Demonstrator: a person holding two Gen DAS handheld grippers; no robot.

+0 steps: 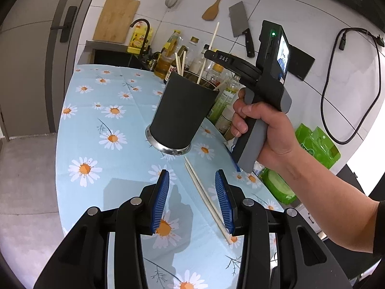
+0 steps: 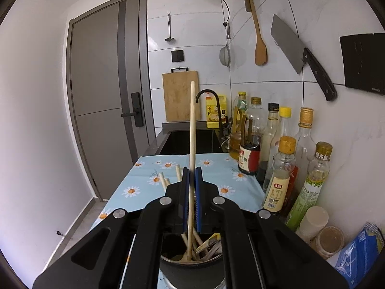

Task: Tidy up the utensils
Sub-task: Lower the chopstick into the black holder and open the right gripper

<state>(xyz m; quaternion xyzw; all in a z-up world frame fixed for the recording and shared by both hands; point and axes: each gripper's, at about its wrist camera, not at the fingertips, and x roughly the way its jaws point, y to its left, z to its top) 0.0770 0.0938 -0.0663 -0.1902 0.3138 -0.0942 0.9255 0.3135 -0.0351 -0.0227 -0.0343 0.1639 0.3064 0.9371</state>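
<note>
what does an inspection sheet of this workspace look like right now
surface: counter under a daisy tablecloth.
job's things: dark utensil holder with chopsticks inside; a pair of chopsticks flat on the cloth.
clutter: bottles along the wall; green packet.
grippers: left tongs open over the loose pair; right tongs shut on one chopstick, its tip in the holder.
cables: black cord on the wall.
surroundings: cleaver, wooden spatula, cutting board, sink, door.
</note>
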